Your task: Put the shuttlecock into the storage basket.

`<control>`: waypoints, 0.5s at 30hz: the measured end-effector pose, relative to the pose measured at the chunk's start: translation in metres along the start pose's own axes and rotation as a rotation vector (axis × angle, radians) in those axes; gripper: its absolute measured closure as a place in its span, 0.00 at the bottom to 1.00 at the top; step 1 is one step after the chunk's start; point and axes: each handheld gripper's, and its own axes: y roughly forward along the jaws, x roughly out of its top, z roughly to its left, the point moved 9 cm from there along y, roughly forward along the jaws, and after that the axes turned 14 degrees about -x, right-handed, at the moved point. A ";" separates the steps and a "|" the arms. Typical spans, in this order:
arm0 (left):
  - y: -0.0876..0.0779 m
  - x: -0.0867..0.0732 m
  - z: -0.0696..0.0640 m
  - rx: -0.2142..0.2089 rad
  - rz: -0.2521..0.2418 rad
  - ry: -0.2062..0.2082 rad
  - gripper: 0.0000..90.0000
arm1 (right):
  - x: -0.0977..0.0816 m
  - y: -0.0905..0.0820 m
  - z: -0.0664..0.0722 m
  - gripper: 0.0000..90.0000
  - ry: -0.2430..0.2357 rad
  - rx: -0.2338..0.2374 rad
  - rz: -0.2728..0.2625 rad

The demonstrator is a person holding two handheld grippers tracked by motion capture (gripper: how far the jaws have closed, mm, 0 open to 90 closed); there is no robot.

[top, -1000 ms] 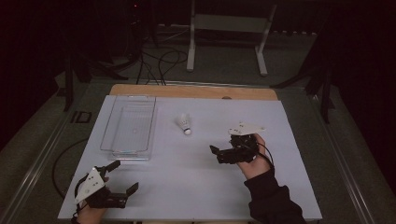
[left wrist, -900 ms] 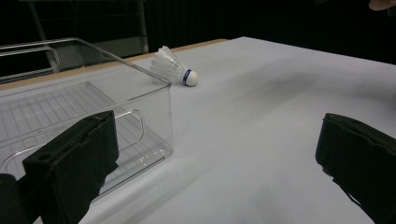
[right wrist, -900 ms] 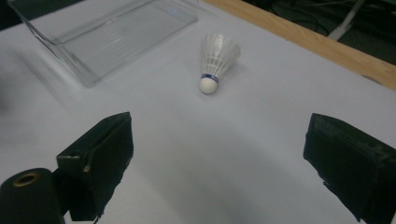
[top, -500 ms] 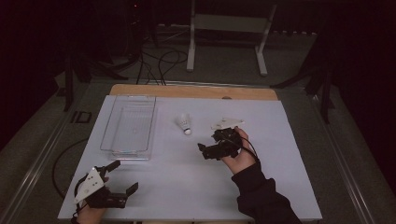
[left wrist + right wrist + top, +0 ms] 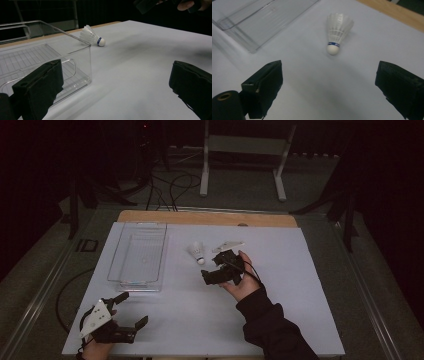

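Nearest the person, the left tongs (image 5: 131,309) rest low at the front left corner of the bench (image 5: 300,320), jaws spread wide with nothing between them. In the left gripper view those jaws frame the near end of the clear bin (image 5: 50,62), which stands just ahead of them, empty, with its ribbed floor showing through the wall. This hand looks parked; I judge it has no part in the present step.

Farther in, near the middle of the bench, the right tongs (image 5: 208,272) are held in the right hand (image 5: 240,280), pointing left and slightly away, towards the shuttlecock (image 5: 197,252). Their jaws also stand wide apart and hold nothing. In the right gripper view the shuttlecock (image 5: 337,31) lies on its side on the white surface just ahead of the gap between the jaws, cork end towards the camera and feather skirt pointing away; it touches neither jaw.

Beyond that, the shuttlecock lies a little right of the bin (image 5: 137,255), apart from its wall, in the far half of the bench.

The step in hand looks like the approach to a grasp: the right tongs are lined up on the shuttlecock but not yet around it. The next move probably calls for easing forward and down until the cork or the narrow base of the skirt sits between the jaws, then closing gently. The feathers would crush easily and the light body could roll or skid if nudged by one jaw first. The open bin to the left seems the likely destination.
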 end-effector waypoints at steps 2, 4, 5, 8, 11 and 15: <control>0.000 0.000 0.000 0.001 0.002 0.002 0.00 | 0.002 0.003 0.001 0.09 0.009 -0.005 0.007; 0.000 0.000 0.000 0.000 0.003 0.002 0.00 | 0.004 0.006 0.001 0.09 0.036 -0.009 0.017; 0.000 0.000 0.000 0.000 0.003 0.002 0.00 | 0.006 0.007 0.001 0.09 0.045 -0.012 0.027; 0.000 0.000 0.000 -0.001 0.005 0.002 0.00 | 0.008 0.010 0.001 0.09 0.055 -0.014 0.039; 0.000 -0.001 0.000 0.000 0.005 0.002 0.00 | 0.010 0.012 0.004 0.09 0.056 -0.007 0.055; 0.000 -0.001 0.000 -0.001 0.005 0.003 0.00 | 0.012 0.019 0.005 0.09 0.065 -0.028 0.088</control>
